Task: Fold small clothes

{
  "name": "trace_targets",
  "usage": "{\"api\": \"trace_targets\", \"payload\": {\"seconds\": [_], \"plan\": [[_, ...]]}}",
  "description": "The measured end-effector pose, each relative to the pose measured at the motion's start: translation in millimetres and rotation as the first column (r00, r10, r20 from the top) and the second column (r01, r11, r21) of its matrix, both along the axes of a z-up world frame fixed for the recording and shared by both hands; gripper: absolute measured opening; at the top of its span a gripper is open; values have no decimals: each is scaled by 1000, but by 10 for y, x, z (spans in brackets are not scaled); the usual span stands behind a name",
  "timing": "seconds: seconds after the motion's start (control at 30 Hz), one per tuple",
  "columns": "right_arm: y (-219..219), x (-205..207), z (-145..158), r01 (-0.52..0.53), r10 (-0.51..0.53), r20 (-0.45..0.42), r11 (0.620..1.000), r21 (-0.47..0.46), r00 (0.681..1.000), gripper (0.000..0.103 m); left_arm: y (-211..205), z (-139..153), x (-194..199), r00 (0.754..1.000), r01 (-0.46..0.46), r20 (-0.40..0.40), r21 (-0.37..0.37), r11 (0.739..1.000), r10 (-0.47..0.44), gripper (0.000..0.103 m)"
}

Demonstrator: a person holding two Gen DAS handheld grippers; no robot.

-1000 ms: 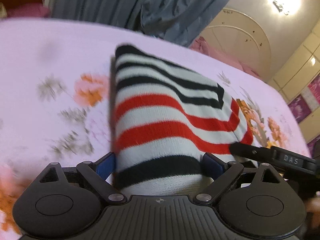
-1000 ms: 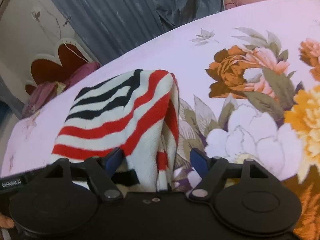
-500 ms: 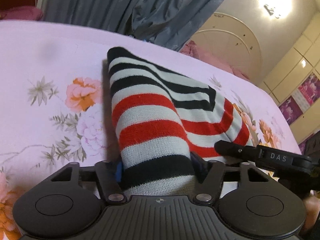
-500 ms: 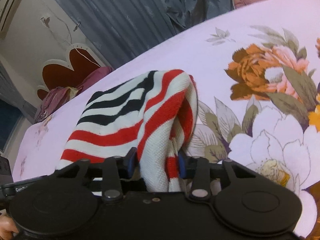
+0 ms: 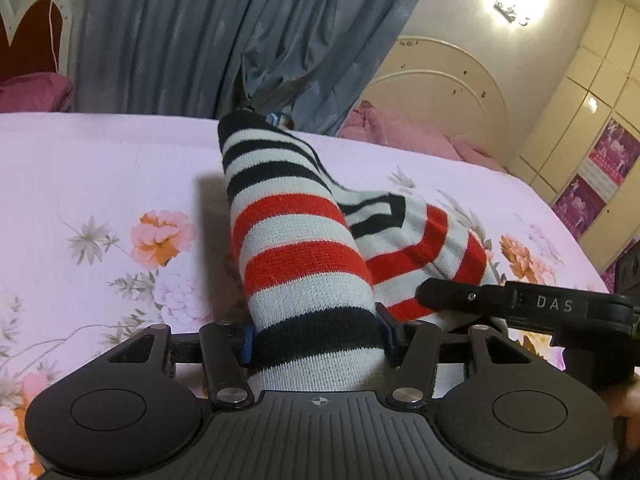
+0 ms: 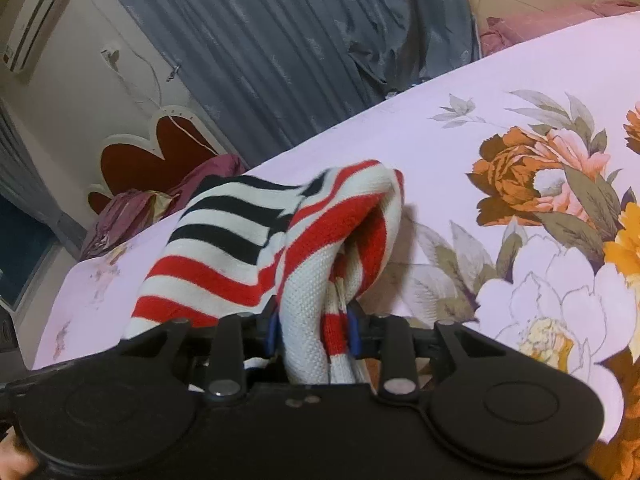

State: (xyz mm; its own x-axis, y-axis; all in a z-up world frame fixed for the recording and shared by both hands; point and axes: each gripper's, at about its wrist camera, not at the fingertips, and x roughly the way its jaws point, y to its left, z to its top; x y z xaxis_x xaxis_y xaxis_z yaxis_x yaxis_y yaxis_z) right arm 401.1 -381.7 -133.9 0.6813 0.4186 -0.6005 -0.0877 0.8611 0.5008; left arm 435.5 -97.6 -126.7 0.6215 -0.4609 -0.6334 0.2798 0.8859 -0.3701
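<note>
Across a pink floral bedsheet point(image 5: 100, 184), grey curtains point(image 5: 180, 32) behind, the striped garment point(image 5: 296, 240) runs lengthwise toward upper frame, left gripper point(image 5: 316, 338) and right gripper point(image 6: 314, 326) each clamped on it.

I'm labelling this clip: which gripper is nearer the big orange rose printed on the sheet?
Right. The right gripper holds the striped garment beside the orange rose; the left gripper grips its other end, farther away.

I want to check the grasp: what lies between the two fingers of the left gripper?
The near end of the striped garment, its black band pinched between the left gripper fingers; the left wrist view shows it.
</note>
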Motion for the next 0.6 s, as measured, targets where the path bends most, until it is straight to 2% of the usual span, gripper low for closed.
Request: {"api": "trace_targets", "payload": {"seconds": [0.27, 0.47, 0.6], "plan": [[349, -97, 209, -44, 43, 37, 998, 35, 998, 30, 385, 260, -268, 998, -49, 38, 9, 999, 49, 54], [902, -100, 322, -86, 83, 57, 995, 45, 995, 30, 1043, 327, -395, 994, -95, 51, -1, 996, 94, 54], [1451, -78, 357, -108, 105, 66, 994, 36, 992, 30, 1669, 283, -444, 992, -110, 55, -22, 994, 111, 54]]}}
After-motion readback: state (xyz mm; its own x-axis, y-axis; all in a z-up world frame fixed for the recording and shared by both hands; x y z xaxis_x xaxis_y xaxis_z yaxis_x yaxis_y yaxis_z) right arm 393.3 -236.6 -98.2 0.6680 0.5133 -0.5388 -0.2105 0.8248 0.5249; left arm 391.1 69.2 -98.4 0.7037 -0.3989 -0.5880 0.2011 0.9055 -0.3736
